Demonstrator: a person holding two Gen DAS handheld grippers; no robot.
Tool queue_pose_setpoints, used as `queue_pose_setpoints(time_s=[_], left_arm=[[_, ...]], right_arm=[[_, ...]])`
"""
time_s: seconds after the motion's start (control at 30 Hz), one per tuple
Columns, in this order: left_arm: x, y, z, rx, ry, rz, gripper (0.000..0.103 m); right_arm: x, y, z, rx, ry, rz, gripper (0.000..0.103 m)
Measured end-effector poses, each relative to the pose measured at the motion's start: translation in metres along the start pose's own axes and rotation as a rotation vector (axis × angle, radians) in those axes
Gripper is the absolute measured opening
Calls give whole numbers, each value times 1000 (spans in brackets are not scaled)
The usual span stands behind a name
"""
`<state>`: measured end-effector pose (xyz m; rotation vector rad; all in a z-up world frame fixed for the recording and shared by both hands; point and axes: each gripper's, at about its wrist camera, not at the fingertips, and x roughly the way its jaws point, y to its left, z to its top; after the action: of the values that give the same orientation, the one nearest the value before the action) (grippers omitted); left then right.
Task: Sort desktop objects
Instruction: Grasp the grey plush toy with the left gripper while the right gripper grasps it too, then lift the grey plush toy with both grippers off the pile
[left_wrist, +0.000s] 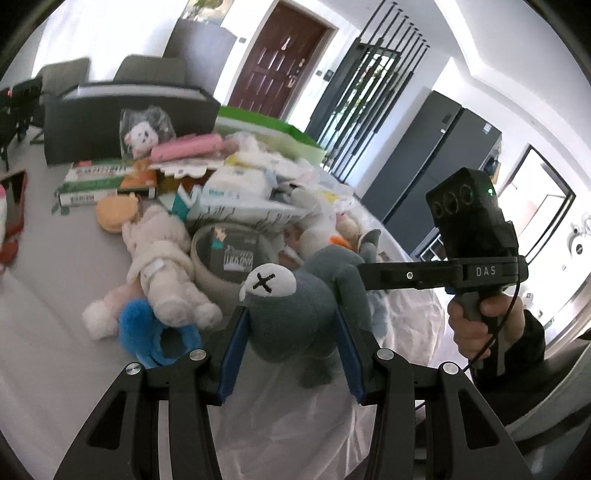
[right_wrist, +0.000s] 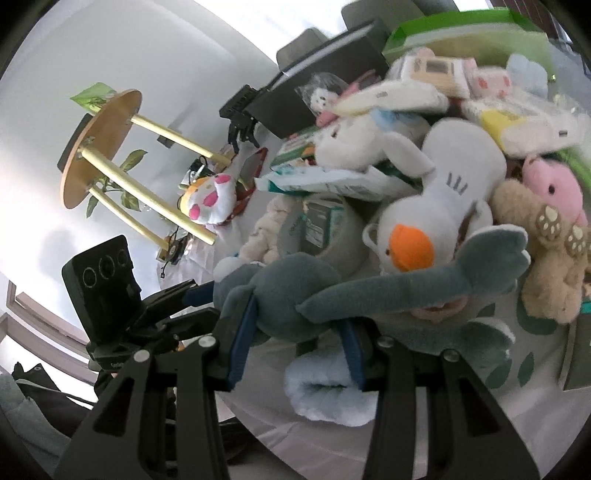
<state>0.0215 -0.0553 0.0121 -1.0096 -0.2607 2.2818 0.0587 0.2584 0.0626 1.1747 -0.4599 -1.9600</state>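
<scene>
So both grippers are on the same thing right now: the grey plush toy (left_wrist: 295, 317) with the white face and the black X on it. It's held up just above the desk (left_wrist: 55, 258), right in front of the big heap of stuffed animals and packets.

The left gripper (left_wrist: 291, 354) has its blue fingers (left_wrist: 232, 354) clamped on the fat body. The right gripper (right_wrist: 295, 343) is clamped on the body too, from the other side, with a long grey limb flopping out across its view past the white duck (right_wrist: 424, 229).

Handling-wise I'd guess it's light and very squishy, so the pads sink in and there's little risk of breaking anything. The downside is it's floppy, so those dangling limbs could drag on the roll of tape (left_wrist: 229, 266) or the cream bear (left_wrist: 162, 266) beside it. The body is the best place to hold; a limb would just stretch and swing.
</scene>
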Motion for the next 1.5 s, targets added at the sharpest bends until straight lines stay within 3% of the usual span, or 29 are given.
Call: queue_pose_setpoints(time_s=[0.33,0.9,1.5], left_arm=[[-27,-18,33,98,-92,27,46],[-49,-39,107,254,-199,53,46],[-53,-22,166,308,-267,81,46]], right_arm=[[-27,32,24,-82,-95,12,45],[-66,50,76,-119,-256,56,46],[-65,68,136,-196,-313,35,46]])
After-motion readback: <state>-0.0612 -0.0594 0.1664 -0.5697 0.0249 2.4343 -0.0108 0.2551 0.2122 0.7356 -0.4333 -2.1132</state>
